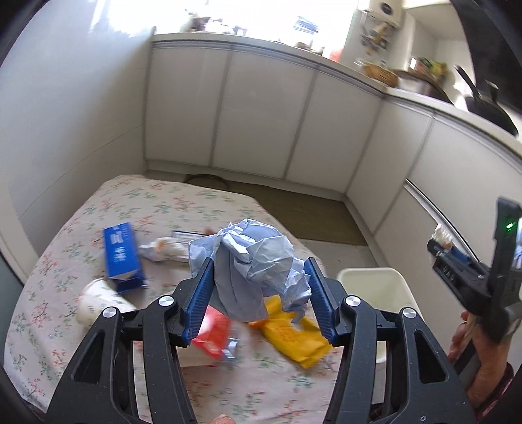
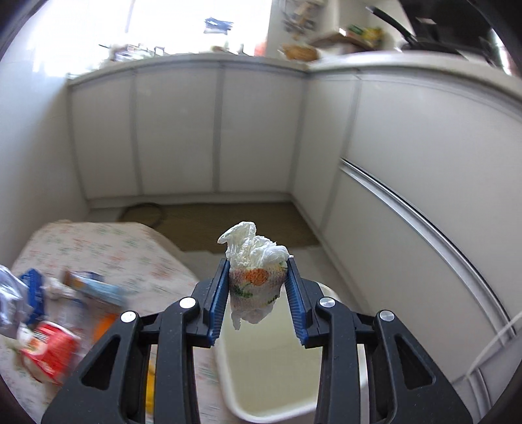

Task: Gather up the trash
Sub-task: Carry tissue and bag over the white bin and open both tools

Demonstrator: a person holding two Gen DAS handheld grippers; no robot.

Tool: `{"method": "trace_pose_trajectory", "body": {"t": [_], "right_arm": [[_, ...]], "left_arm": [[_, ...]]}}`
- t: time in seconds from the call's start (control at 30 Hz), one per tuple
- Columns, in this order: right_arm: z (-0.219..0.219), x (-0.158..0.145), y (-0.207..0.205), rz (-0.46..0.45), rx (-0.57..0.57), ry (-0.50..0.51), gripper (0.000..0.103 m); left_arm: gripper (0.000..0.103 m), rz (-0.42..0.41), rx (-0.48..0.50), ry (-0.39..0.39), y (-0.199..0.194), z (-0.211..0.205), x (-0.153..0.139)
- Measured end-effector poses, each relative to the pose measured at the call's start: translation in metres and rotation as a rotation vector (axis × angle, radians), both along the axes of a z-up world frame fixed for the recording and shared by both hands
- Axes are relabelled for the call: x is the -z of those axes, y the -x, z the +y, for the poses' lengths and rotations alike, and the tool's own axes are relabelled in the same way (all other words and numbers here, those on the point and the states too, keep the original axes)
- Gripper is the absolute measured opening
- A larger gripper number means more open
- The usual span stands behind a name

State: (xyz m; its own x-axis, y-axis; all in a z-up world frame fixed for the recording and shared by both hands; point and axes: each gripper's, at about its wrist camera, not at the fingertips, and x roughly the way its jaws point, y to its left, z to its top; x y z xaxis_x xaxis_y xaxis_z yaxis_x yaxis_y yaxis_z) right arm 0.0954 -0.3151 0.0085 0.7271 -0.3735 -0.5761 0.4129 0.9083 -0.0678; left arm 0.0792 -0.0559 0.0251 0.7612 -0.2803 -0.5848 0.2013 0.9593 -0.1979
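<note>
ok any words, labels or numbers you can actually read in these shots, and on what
None can be read for certain.
Blue box: white print, too blurred.
Red packet: white label, blurred.
Yellow bag: faint print, unreadable.
Right gripper body: embossed marks, too small to be sure.
Flat leaflet behind the blue paper: lines of print, too small.
White printed wrapper: only pictures, no words.

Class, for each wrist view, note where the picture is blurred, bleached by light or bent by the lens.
Left wrist view: window glare bleaches the top; table litter smears, the crumpled blue paper stays sharp. Right wrist view: boxes at left streak; the white wad is crisp; cabinet lines bow.
</note>
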Motion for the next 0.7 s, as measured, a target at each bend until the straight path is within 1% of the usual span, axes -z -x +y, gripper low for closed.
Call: {"method": "trace_pose_trajectory", "body": {"t": [0.07, 0.13, 0.2, 0.23, 0.27, 0.3, 0.33, 0.37, 0.4, 0.47, 0.53, 0.63, 0.7], "right_arm": [[-0.024, 0.016, 0.003, 0.038, 0.041, -0.011, 0.035], [-0.044, 0.03, 0.008, 0.051, 0.06, -0.036, 0.036], [-0.056, 0.039, 0.011, 0.064, 0.051, -0.061, 0.041], [-0.063, 0.043, 0.011, 0.074, 0.052, -0.078, 0.047], [-0.067, 0.044, 0.012, 0.073, 0.053, -0.096, 0.055], [-0.073, 0.044, 0.013, 0.066, 0.058, -0.123, 0.06], [-0.08, 0.043, 0.015, 0.051, 0.074, -0.151, 0.069], [-0.086, 0.041, 0.019, 0.032, 0.097, -0.167, 0.076], [-0.091, 0.04, 0.026, 0.014, 0.125, -0.177, 0.079], [-0.104, 0.038, 0.037, -0.008, 0.184, -0.191, 0.089], [-0.113, 0.037, 0.045, -0.017, 0.237, -0.19, 0.093], [-0.123, 0.032, 0.06, -0.045, 0.345, -0.128, 0.096], [-0.128, 0.027, 0.069, -0.067, 0.382, -0.096, 0.096]], "left_arm": [[0.053, 0.004, 0.029, -0.011, -0.001, -0.02, 0.001], [0.053, 0.008, 0.062, -0.028, -0.002, -0.043, 0.002], [0.053, 0.014, 0.091, -0.039, -0.005, -0.064, 0.005], [0.053, 0.019, 0.102, -0.044, -0.008, -0.073, 0.006], [0.053, 0.026, 0.113, -0.049, -0.011, -0.082, 0.008], [0.053, 0.035, 0.125, -0.054, -0.013, -0.093, 0.011], [0.053, 0.042, 0.136, -0.057, -0.017, -0.101, 0.013], [0.053, 0.046, 0.147, -0.06, -0.02, -0.11, 0.014], [0.053, 0.047, 0.156, -0.063, -0.02, -0.116, 0.015], [0.054, 0.048, 0.176, -0.07, -0.024, -0.13, 0.017], [0.054, 0.047, 0.202, -0.076, -0.027, -0.146, 0.018], [0.054, 0.063, 0.239, -0.068, -0.034, -0.166, 0.021], [0.054, 0.078, 0.27, -0.054, -0.039, -0.182, 0.024]]}}
